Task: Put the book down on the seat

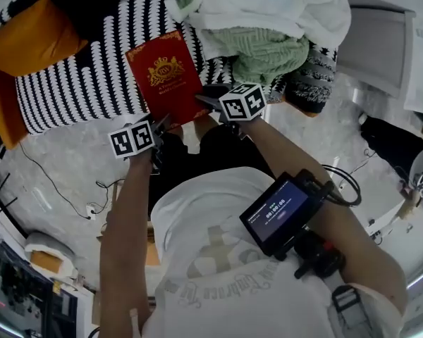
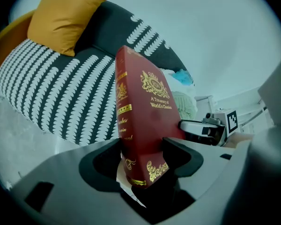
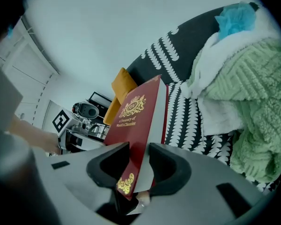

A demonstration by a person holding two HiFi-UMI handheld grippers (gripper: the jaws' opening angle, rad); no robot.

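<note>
A red hardback book (image 1: 166, 76) with a gold crest hangs over the black-and-white patterned sofa seat (image 1: 77, 83), held at its near edge by both grippers. My left gripper (image 1: 161, 124) is shut on the lower spine corner of the book (image 2: 147, 121), one jaw against each cover. My right gripper (image 1: 206, 101) is shut on the opposite corner, and the page edge of the book (image 3: 136, 121) runs between its jaws. The book tilts up and away from me. Whether its far edge touches the seat (image 2: 61, 97) I cannot tell.
An orange cushion (image 1: 32, 37) leans at the sofa's left end. A heap of white and green laundry (image 1: 261, 20) covers the seat's right part, close to the book. A grey box (image 1: 377, 41) stands further right. A cable (image 1: 56, 189) trails over the marble floor.
</note>
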